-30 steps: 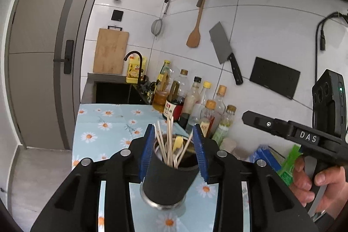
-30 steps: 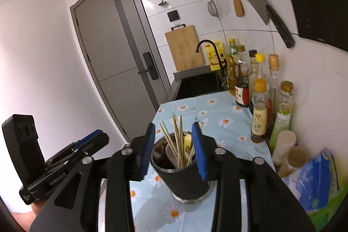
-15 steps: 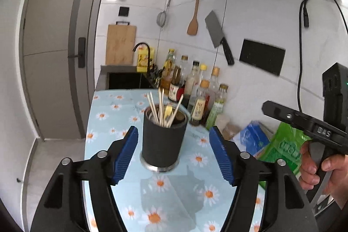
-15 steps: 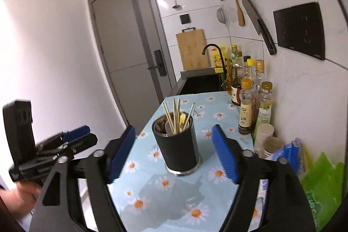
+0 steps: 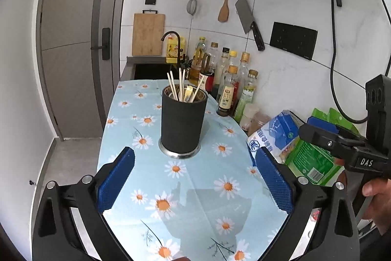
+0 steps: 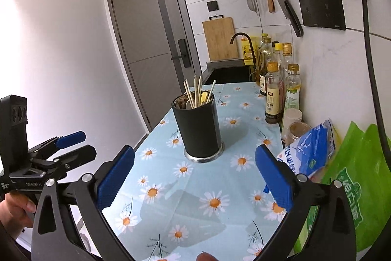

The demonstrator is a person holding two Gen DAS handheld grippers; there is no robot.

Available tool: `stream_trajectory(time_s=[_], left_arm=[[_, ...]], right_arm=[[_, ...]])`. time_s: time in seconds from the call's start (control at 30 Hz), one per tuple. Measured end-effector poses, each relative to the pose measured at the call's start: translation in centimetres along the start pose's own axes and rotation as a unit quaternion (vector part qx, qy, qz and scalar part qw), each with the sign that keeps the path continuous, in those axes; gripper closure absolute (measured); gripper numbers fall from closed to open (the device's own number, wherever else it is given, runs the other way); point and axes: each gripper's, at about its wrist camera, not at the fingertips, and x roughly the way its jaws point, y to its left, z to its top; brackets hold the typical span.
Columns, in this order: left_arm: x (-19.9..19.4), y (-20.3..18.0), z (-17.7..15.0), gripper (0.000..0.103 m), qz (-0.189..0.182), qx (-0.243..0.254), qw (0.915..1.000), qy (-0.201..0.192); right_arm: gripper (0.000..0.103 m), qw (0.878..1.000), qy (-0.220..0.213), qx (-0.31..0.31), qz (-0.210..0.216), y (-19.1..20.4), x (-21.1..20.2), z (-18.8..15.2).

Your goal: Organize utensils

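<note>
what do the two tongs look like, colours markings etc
Both are alike: the left tongs and right tongs have black angular frames with silver screw heads and blue, finely textured finger pads. Seen side-on, the right one carries white "DAS" lettering and a black camera block; the left has small white print. Bare hands grip the pistol handles.

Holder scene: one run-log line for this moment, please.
left gripper: open | right gripper: open | holder: upright on cloth, ungripped | chopsticks: inside

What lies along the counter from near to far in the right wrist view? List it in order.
Right gripper with open jaws → black utensil holder holding chopsticks → sink with its faucet → wooden cutting board against the wall.
</note>
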Motion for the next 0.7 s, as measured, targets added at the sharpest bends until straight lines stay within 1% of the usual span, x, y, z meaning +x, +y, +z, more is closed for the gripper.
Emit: stream_trajectory(time_s=[0.1, 0.23, 0.33, 0.43, 0.57, 0.7], left_arm=[[0.0, -0.3, -0.5, 0.007, 0.004, -0.007, 1.0000, 0.006], [-0.2, -0.4, -1.4, 0.007, 0.014, -0.028, 0.9994, 0.014], [-0.3, -0.6, -2.0, 0.007, 0.025, -0.030, 0.9991, 0.014], [-0.5, -0.7, -2.1, 0.007, 0.026, -0.035, 0.9989, 0.019], [-0.4, -0.9, -2.1, 0.007, 0.019, -0.025, 0.9993, 0.020], [-0.3, -1.0, -2.1, 0.007, 0.020, -0.017, 0.9992, 0.029]], right_arm=[[0.005, 1.000, 0.000, -0.011, -0.011, 0.0, -0.6, -0.1], [0.005, 1.000, 0.000, -0.015, -0.010, -0.1, -1.6, -0.3], [0.005, 1.000, 0.001, -0.021, -0.012, -0.3, -2.0, -0.8], [0.005, 1.000, 0.009, -0.014, -0.015, -0.7, -2.0, -1.2], [0.005, 1.000, -0.002, -0.012, -0.026, -0.8, -2.3, -1.5], [0.005, 1.000, 0.005, -0.002, -0.022, -0.9, -2.0, -1.7]])
